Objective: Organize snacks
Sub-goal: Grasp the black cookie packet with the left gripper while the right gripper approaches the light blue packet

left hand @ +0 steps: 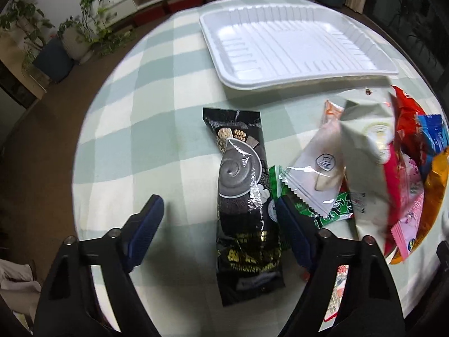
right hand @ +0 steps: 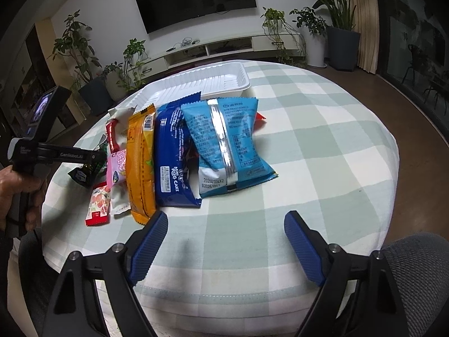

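The left gripper (left hand: 219,219) points steeply down at the table, its blue pads apart on either side of a long black snack packet (left hand: 243,207) that lies flat on the checked tablecloth (left hand: 134,129). The right-hand pad sits just beside the packet's edge and the left-hand pad stands clear of it, so nothing is gripped. Just right of the packet lie a white wrapper (left hand: 314,165) over a green one (left hand: 334,206), then a heap of pale, red, pink, blue and orange packets (left hand: 393,168). Beyond them an empty white tray (left hand: 294,42) rests on the cloth.

The right gripper (right hand: 226,241) hangs over bare tablecloth (right hand: 322,146) with its jaws wide and nothing between them. Ahead of it the packets lie side by side: a light blue bag (right hand: 227,146), a dark blue roll cake packet (right hand: 174,154), an orange packet (right hand: 140,163), then pink and red ones (right hand: 118,168). The white tray (right hand: 202,84) is behind this row. At the left edge, a hand (right hand: 19,188) holds the other gripper's handle.
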{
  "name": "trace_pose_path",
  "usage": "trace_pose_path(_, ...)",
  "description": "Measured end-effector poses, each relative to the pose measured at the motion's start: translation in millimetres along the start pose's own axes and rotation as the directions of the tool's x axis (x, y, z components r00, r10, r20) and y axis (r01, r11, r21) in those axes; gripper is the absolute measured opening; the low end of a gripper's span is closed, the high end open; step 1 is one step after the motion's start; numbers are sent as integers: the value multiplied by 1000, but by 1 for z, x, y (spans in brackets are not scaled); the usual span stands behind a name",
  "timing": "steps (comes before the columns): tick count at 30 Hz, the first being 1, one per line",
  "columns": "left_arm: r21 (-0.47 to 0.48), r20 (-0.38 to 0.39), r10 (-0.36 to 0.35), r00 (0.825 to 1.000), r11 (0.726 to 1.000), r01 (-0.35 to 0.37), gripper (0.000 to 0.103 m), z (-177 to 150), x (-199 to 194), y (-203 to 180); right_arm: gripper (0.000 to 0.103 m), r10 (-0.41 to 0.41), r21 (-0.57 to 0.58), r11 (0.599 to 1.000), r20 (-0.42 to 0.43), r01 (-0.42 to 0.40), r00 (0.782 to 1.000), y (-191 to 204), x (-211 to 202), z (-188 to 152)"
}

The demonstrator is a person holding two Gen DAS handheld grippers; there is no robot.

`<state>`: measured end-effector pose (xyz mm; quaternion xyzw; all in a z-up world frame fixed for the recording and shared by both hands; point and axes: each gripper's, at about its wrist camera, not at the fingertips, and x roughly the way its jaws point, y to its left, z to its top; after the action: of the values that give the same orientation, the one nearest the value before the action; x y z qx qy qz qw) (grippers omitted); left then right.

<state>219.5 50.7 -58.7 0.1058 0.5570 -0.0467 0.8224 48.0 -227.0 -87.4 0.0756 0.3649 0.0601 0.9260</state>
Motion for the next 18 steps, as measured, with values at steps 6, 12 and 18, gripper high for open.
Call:
trace_pose_path(6,-5,-12,-66,998,998,66,56,9,13,7,87,1,-2,1000,-3,-1,1000,1,1,0)
trace_pose_path(12,-24,-19,-119,993,993,119,40,5,5,9,86,8,-3,1000,-3,-8,1000,1,1,0)
trace_pose_path(18,-70,-14,-128,992,990,126,41,3,-3,19,86,12,-5,1000,-9,-12,1000,1,2,0)
